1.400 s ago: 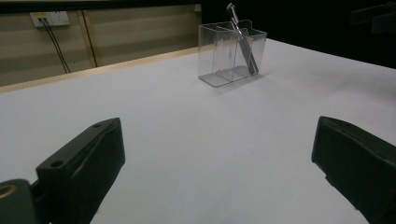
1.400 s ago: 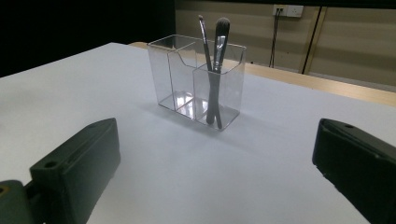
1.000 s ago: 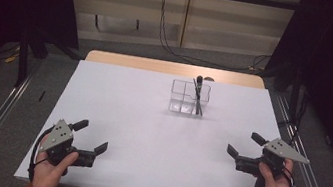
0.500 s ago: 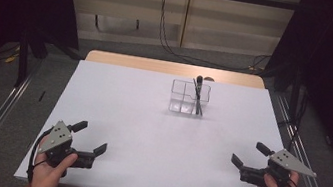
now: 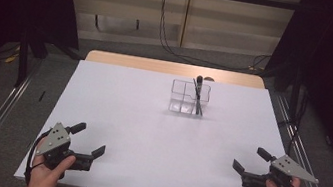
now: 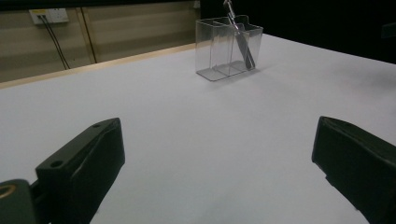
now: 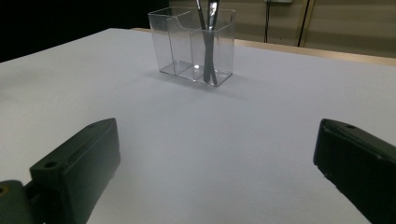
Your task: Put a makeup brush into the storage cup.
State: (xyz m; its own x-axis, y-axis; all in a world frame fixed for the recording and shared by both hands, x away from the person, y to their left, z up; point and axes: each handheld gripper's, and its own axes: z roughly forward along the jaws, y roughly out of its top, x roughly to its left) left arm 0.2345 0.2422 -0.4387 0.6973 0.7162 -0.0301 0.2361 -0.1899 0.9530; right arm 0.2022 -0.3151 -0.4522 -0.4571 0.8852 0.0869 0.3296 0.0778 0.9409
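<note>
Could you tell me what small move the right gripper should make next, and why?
Probably a reach forward and left toward the clear plastic divided holder, which has thin dark utensils standing in one compartment. The right gripper sits near the table's front edge, jaws wide open and empty, far from the holder; the left gripper is equally open and idle.

Worktop point(image 5: 150, 121): I log one divided holder point(image 5: 189, 97) toward the far edge, slightly right of centre. In its right-hand compartment stand two utensils point(image 5: 198, 94), leaning. At the near edge I have the left gripper point(image 5: 88, 140) at the left corner and the right gripper point(image 5: 251, 160) at the right corner, both well apart from the holder and from each other, fingers point(image 6: 88, 158) spread.
</note>
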